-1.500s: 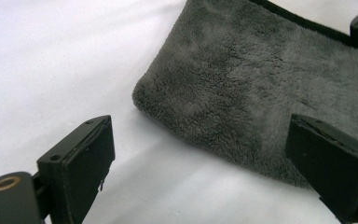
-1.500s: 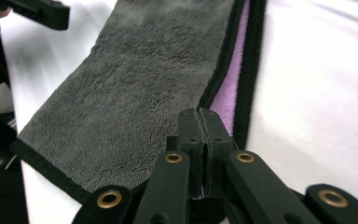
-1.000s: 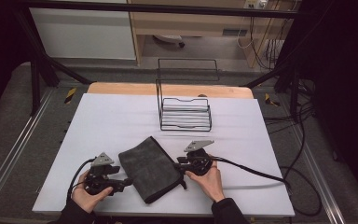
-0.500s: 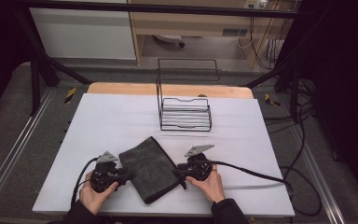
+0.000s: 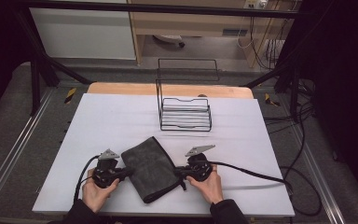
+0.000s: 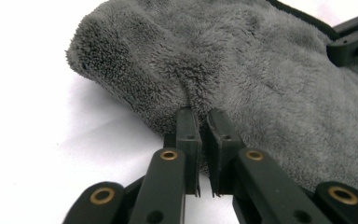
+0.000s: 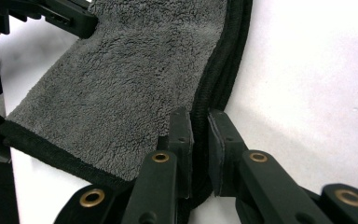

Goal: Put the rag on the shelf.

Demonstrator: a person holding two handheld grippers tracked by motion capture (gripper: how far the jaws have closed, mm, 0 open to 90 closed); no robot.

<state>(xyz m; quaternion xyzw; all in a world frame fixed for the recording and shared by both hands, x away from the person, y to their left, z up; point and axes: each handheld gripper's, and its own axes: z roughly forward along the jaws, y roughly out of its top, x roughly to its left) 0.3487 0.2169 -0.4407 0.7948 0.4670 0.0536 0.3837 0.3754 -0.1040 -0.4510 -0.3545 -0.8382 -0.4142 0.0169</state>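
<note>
Both tongs (image 5: 129,173) (image 5: 179,172) on towel (image 5: 150,169)

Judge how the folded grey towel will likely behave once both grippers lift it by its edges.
The grey towel looks soft and plush, so it will probably sag between the left gripper and right gripper. Its folded layers may fall open. The fuzzy pile should resist slipping from the jaws, which have just closed on it.

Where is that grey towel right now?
In the high view, the folded grey towel lies at the table's near edge, between the left gripper and right gripper, before the wire rack.
</note>
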